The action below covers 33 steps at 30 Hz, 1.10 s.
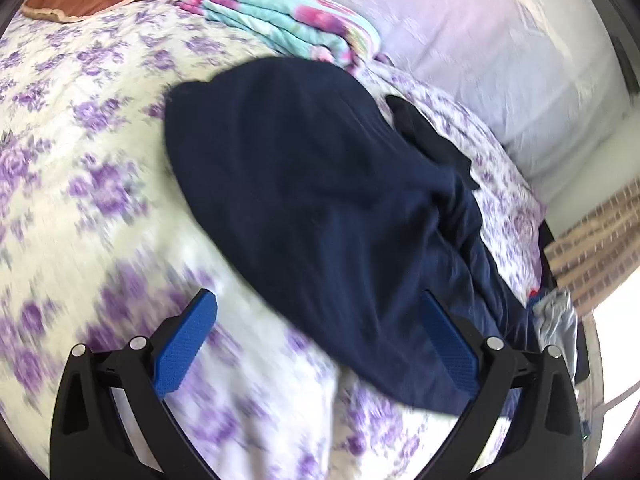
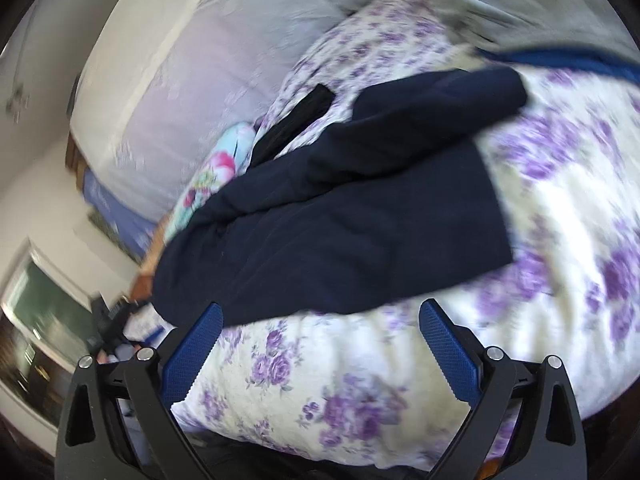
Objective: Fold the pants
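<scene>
**Both grippers free above the pants, next grab pending**

We had the left gripper (image 1: 318, 338) and the right gripper (image 2: 320, 346) spread wide with nothing between the fingers. Both released, neither touching cloth as far as we could tell.

The pants (image 1: 320, 208) lay dark navy on the floral bedspread (image 1: 80, 160), roughly mid-bed, bunched and partly doubled over. In the right wrist view one section (image 2: 432, 108) lay across the main panel, reaching toward the far side of the bed. A folded floral blanket (image 1: 288, 24) sat just beyond the pants toward the headboard end, and a separate black item (image 1: 424, 136) lay beside them.

How we judged the step should go: pick a hem or waistband edge, not the middle of the pile. Come in low so one finger slides under the edge, close on both layers, lift only enough to clear the bedspread, then draw flat before creasing.

Relative to the fingers: in the left view the pants' near edge crossed between the finger tips, the right finger (image 1: 450, 344) over cloth, the left finger (image 1: 186, 344) over bare bedspread. In the right view the near edge lay just ahead of both tips. Both views were motion-blurred, so height over the cloth was unclear.
</scene>
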Available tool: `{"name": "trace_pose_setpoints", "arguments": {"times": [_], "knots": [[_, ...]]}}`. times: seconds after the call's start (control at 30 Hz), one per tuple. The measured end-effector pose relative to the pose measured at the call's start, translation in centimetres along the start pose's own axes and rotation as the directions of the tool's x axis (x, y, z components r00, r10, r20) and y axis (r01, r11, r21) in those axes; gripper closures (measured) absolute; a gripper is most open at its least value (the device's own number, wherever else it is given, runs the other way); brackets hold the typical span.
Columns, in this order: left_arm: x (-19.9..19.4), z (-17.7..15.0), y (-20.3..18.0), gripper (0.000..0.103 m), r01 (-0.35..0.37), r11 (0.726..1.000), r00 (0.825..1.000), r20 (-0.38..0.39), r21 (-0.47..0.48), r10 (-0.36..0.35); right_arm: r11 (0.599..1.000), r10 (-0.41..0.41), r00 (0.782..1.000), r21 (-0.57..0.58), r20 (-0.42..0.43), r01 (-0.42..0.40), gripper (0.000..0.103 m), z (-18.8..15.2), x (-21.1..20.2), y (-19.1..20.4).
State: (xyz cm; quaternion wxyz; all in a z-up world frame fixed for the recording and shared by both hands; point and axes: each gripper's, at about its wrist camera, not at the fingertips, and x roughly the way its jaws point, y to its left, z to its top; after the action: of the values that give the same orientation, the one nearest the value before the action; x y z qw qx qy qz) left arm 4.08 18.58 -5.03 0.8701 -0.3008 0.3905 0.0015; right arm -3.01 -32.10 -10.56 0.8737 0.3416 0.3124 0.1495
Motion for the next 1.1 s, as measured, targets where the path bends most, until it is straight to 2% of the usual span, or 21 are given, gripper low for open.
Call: {"name": "trace_pose_setpoints", "arguments": {"times": [0.1, 0.2, 0.3, 0.43, 0.5, 0.57, 0.6, 0.63, 0.67, 0.7, 0.73, 0.77, 0.8, 0.87, 0.9, 0.93, 1.1], "knots": [[0.0, 1.6, 1.0, 0.005, -0.037, 0.999, 0.999, 0.006, -0.018, 0.037, 0.988, 0.079, 0.996, 0.134, 0.029, -0.082, 0.004, 0.6, -0.9, -2.3], [0.8, 2.9, 2.2, 0.005, -0.012, 0.999, 1.000, -0.017, -0.044, 0.011, 0.967, 0.110, 0.993, 0.227, 0.045, -0.118, 0.004, 1.2, -0.9, -3.5], [1.9, 4.5, 3.3, 0.005, 0.011, 0.997, 0.999, -0.048, -0.072, -0.014, 0.963, 0.096, 0.994, 0.248, 0.059, -0.108, 0.003, 1.8, -0.4, -3.2], [2.8, 6.8, 3.8, 0.005, 0.066, 0.991, 0.996, -0.051, -0.118, -0.072, 0.974, 0.075, 0.995, 0.209, 0.064, -0.087, 0.006, 2.4, 0.8, -2.4], [3.1, 7.7, 4.2, 0.005, 0.089, 0.985, 0.994, -0.051, -0.146, -0.098, 0.980, 0.061, 0.996, 0.184, 0.059, -0.071, 0.019, 2.5, 1.2, -2.2], [3.7, 8.4, 4.4, 0.005, 0.100, 0.981, 0.992, -0.056, -0.166, -0.111, 0.979, 0.068, 0.997, 0.188, 0.045, -0.075, 0.051, 3.4, 2.1, -2.8], [4.0, 8.7, 4.6, 0.005, 0.106, 0.978, 0.991, -0.058, -0.178, -0.118, 0.972, 0.085, 0.996, 0.218, 0.030, -0.089, 0.059, 3.8, 2.7, -3.5], [4.2, 9.1, 5.0, 0.006, 0.115, 0.975, 0.990, -0.056, -0.192, -0.128, 0.961, 0.098, 0.995, 0.257, 0.016, -0.099, 0.072, 4.2, 3.4, -4.4], [4.3, 9.5, 5.3, 0.009, 0.127, 0.970, 0.989, -0.050, -0.206, -0.140, 0.955, 0.106, 0.994, 0.278, 0.009, -0.104, 0.083, 4.3, 3.7, -5.0], [4.3, 9.9, 5.6, 0.015, 0.135, 0.966, 0.988, -0.041, -0.221, -0.148, 0.947, 0.121, 0.993, 0.300, 0.000, -0.115, 0.087, 4.5, 4.0, -5.6], [4.3, 10.3, 6.0, 0.035, 0.147, 0.961, 0.987, -0.033, -0.234, -0.159, 0.944, 0.129, 0.992, 0.307, -0.005, -0.121, 0.089, 4.7, 4.1, -5.8], [4.2, 10.7, 6.2, 0.049, 0.158, 0.958, 0.985, -0.032, -0.238, -0.170, 0.943, 0.135, 0.991, 0.307, -0.006, -0.127, 0.089, 4.8, 4.1, -5.8], [4.1, 11.0, 6.3, 0.057, 0.188, 0.954, 0.979, -0.028, -0.235, -0.200, 0.944, 0.142, 0.990, 0.302, -0.007, -0.133, 0.089, 5.0, 3.9, -5.7], [3.6, 11.1, 5.8, 0.093, 0.197, 0.959, 0.978, -0.029, -0.203, -0.207, 0.950, 0.142, 0.990, 0.282, -0.013, -0.132, 0.090, 5.4, 3.8, -5.2], [3.0, 11.1, 5.6, 0.093, 0.186, 0.966, 0.981, -0.016, -0.182, -0.192, 0.953, 0.142, 0.990, 0.271, -0.014, -0.133, 0.090, 5.8, 3.7, -4.9], [2.2, 11.0, 5.3, 0.094, 0.204, 0.964, 0.978, 0.000, -0.173, -0.207, 0.954, 0.146, 0.989, 0.268, -0.012, -0.138, 0.090, 6.2, 3.5, -4.7], [-3.2, 9.4, 4.4, 0.094, 0.306, 0.939, 0.952, 0.047, -0.161, -0.302, 0.962, 0.158, 0.987, 0.221, 0.031, -0.161, 0.092, 9.2, 0.6, -3.5]]}}
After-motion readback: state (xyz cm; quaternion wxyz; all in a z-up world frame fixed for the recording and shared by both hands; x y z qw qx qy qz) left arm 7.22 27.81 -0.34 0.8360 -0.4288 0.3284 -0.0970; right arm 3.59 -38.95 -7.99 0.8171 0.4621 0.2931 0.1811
